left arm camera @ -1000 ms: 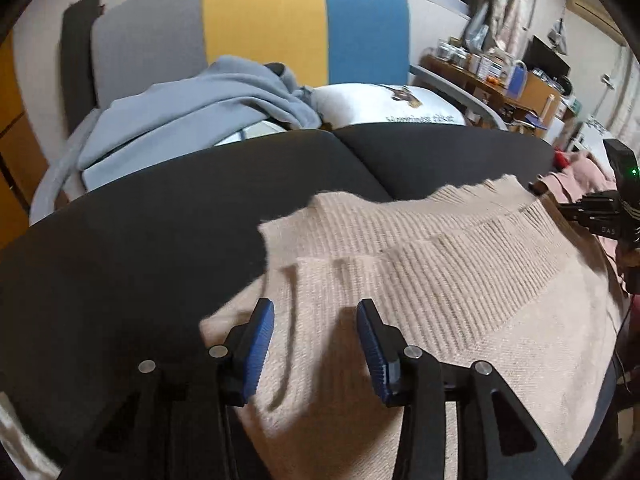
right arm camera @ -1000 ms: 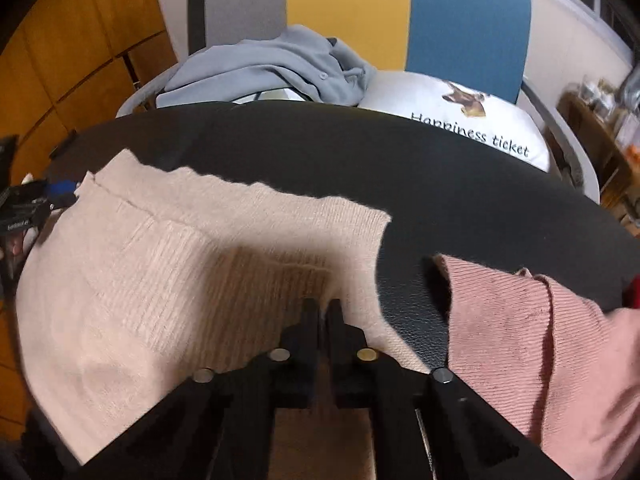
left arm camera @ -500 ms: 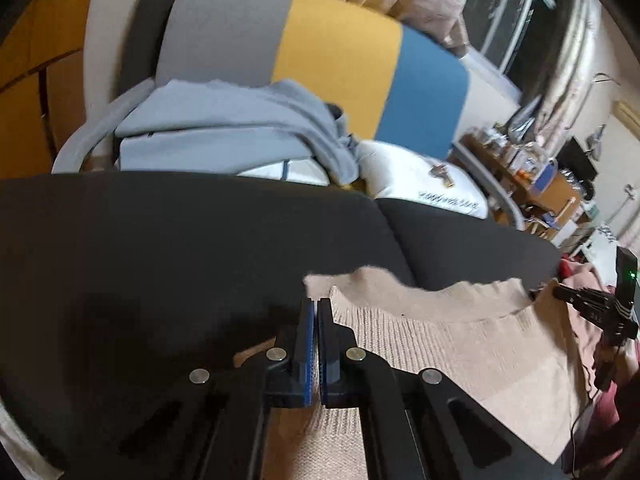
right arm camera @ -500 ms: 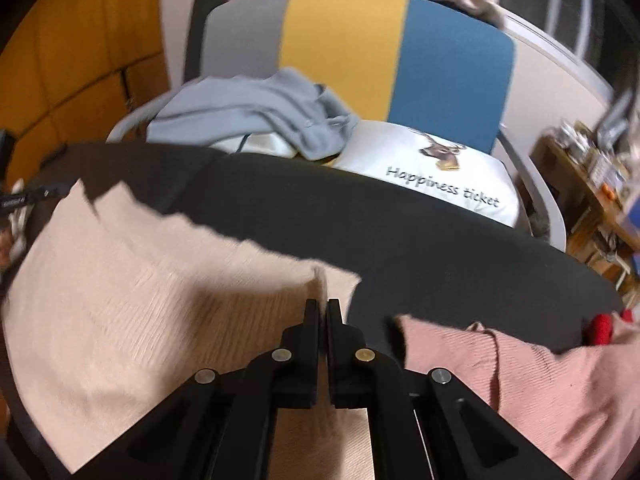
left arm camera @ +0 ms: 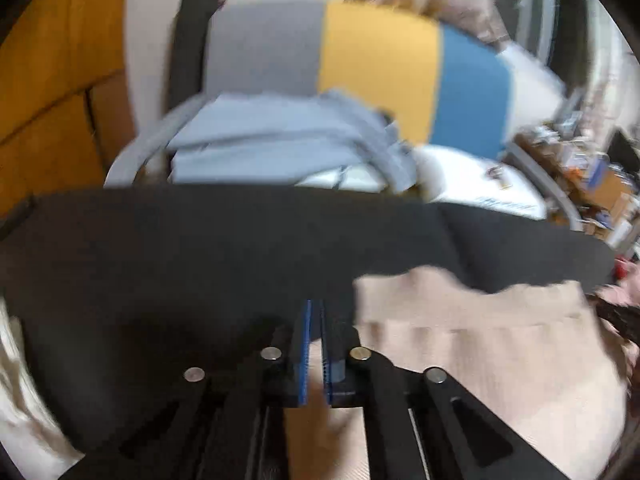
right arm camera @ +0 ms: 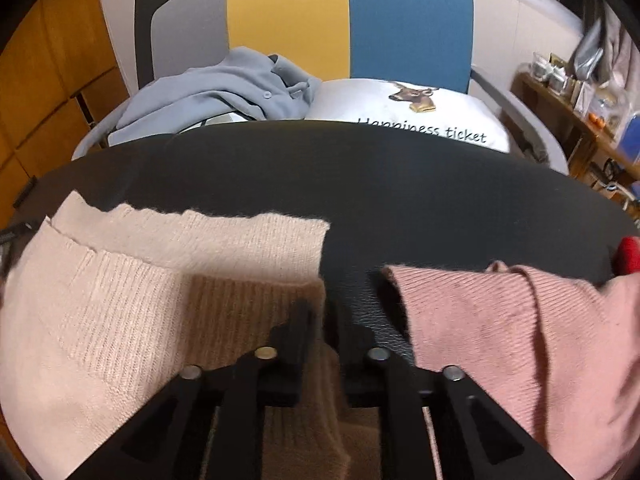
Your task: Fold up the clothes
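Here, both grippers' fingers are parting: left gripper and right gripper straddle beige sweater edges; only the right view shows the pink sweater beside them.

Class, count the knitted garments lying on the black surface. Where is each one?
2. The beige sweater lies on the left, the pink sweater on the right, apart. More may lie hidden beyond the frame edges.

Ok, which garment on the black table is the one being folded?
On the black table, look left of the dusty-pink ribbed knit. The beige ribbed knit sweater lies there, paler than its pink neighbour.
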{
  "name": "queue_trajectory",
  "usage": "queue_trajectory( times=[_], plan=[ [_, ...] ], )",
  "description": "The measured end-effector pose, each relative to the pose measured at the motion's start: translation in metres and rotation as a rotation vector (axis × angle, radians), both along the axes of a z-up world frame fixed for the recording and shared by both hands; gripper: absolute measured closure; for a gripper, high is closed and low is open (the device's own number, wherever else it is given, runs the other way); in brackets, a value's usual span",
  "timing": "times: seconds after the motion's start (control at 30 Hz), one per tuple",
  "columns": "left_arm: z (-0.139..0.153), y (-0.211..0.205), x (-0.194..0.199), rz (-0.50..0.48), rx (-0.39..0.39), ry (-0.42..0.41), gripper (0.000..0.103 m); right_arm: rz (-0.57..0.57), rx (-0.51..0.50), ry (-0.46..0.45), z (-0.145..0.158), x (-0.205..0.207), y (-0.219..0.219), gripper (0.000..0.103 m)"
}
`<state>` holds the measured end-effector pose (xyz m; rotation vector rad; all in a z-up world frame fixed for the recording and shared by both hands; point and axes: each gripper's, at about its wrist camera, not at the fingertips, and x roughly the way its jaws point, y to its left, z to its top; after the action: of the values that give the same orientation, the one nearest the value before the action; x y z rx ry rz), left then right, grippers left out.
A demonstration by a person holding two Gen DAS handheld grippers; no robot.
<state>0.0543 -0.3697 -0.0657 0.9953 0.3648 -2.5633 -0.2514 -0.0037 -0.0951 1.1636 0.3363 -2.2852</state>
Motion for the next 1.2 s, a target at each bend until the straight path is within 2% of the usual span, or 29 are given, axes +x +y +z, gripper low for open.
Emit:
queue_trajectory(
  times=[0.07,0.17,0.23,0.3,0.37,0.4,0.43,0.47,0.53,0.57,0.67,0.77,0.87,0.97,1.03,1.2],
  plan=[
    [0.015,0.024,0.010,-0.107,-0.025,0.043,0.087,-0.013,-0.011,0.042,0.012,0.005,0.001,0.078],
    [0.020,0.060,0.013,-0.235,-0.087,0.041,0.087,0.003,-0.067,0.094,0.036,0.022,-0.003,0.069],
    [0.013,0.085,0.004,-0.319,-0.140,0.007,0.087,0.045,-0.164,0.077,0.050,0.040,-0.009,0.049],
    [-0.003,0.092,-0.003,-0.292,-0.175,-0.041,0.084,0.088,-0.267,0.013,0.055,0.055,-0.016,0.040],
    [-0.022,0.089,-0.009,-0.221,-0.181,-0.091,0.084,0.124,-0.334,-0.062,0.050,0.067,-0.028,0.039],
    [-0.033,0.078,-0.010,-0.156,-0.162,-0.115,0.083,0.130,-0.325,-0.072,0.044,0.070,-0.033,0.039],
    [-0.039,0.066,-0.007,-0.108,-0.119,-0.105,0.082,0.136,-0.315,-0.081,0.039,0.074,-0.039,0.039],
    [-0.037,0.056,0.000,-0.077,-0.063,-0.065,0.082,0.133,-0.293,-0.083,0.032,0.075,-0.042,0.039],
    [-0.035,0.044,0.009,-0.010,-0.018,-0.059,0.081,0.090,-0.214,-0.069,0.010,0.074,-0.038,0.038],
    [-0.036,0.042,0.012,-0.007,0.002,-0.051,0.081,0.074,-0.232,-0.077,0.001,0.071,-0.029,0.037],
    [-0.037,0.038,0.019,0.000,0.055,-0.041,0.081,0.015,-0.352,-0.134,-0.001,0.060,-0.005,0.038],
    [-0.029,0.025,0.037,0.002,0.171,-0.020,0.081,0.032,-0.359,-0.139,-0.002,0.063,-0.003,0.037],
    [-0.017,0.002,0.074,0.032,0.292,0.066,0.081,0.065,-0.355,-0.136,-0.002,0.066,-0.005,0.032],
    [-0.009,-0.018,0.127,0.063,0.359,0.118,0.078,0.078,-0.368,-0.142,-0.002,0.067,-0.009,0.028],
    [-0.011,-0.030,0.161,0.041,0.431,0.131,0.078,0.085,-0.384,-0.146,-0.003,0.065,-0.010,0.026],
    [-0.018,-0.029,0.211,-0.066,0.524,0.156,0.075,0.098,-0.428,-0.162,-0.003,0.065,-0.007,0.020]
  ],
)
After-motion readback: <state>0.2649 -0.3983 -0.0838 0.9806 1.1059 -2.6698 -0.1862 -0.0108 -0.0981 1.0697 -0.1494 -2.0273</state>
